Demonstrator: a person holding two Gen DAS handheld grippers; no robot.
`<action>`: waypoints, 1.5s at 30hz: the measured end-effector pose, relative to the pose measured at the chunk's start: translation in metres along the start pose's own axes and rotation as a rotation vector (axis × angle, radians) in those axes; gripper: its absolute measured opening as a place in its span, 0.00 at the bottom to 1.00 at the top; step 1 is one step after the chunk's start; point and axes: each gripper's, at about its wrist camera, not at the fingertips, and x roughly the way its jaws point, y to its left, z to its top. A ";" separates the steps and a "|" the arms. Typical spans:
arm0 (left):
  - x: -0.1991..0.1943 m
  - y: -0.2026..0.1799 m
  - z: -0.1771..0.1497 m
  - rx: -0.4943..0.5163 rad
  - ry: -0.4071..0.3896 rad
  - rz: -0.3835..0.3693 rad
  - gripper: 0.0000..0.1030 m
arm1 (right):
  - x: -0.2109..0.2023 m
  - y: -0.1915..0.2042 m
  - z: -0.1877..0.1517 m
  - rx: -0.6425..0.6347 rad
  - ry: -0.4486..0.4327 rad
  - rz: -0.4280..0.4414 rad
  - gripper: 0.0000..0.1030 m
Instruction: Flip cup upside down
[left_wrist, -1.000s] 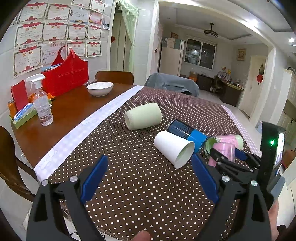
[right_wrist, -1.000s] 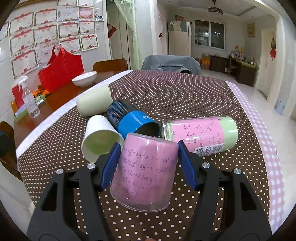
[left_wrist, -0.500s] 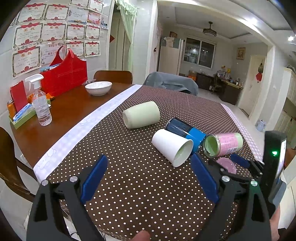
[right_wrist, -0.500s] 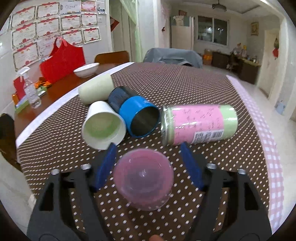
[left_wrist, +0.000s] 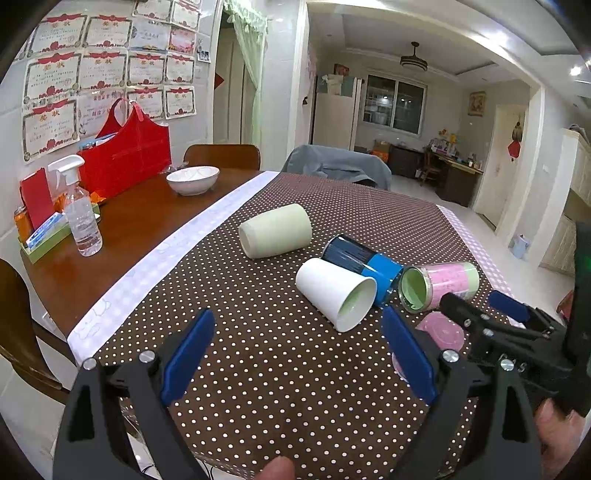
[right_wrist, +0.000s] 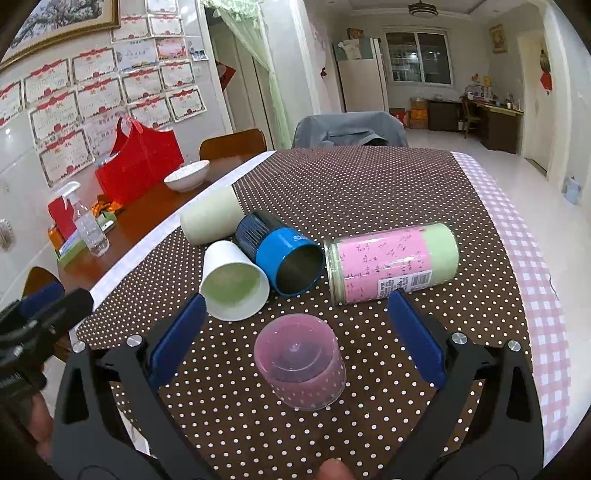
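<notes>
A clear pink plastic cup (right_wrist: 301, 365) stands upside down on the dotted tablecloth (right_wrist: 369, 192), between the blue pads of my right gripper (right_wrist: 297, 341), which is open and not touching it. The cup also shows in the left wrist view (left_wrist: 439, 330), partly hidden behind the right gripper. My left gripper (left_wrist: 295, 356) is open and empty above the cloth, short of a white paper cup (left_wrist: 336, 293) lying on its side.
Lying on their sides: white paper cup (right_wrist: 232, 282), blue cup (right_wrist: 282, 256), pale green cup (right_wrist: 210, 219), pink-and-green jar (right_wrist: 393, 264). A bowl (left_wrist: 192, 179), spray bottle (left_wrist: 79, 212) and red bag (left_wrist: 125, 155) stand on the bare wood at left.
My right gripper turned the pink cup mouth down, set it on the cloth, opened and drew back a little. The left gripper has hardly moved.
</notes>
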 end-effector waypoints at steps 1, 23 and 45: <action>-0.001 -0.001 0.000 0.002 -0.001 0.000 0.88 | -0.001 -0.001 0.001 0.005 0.000 -0.002 0.94; -0.040 -0.023 0.009 0.070 -0.085 -0.010 0.89 | -0.087 -0.022 0.029 0.090 -0.156 -0.043 0.94; -0.088 -0.035 0.018 0.092 -0.192 -0.025 0.89 | -0.152 0.008 0.019 0.000 -0.306 -0.160 0.94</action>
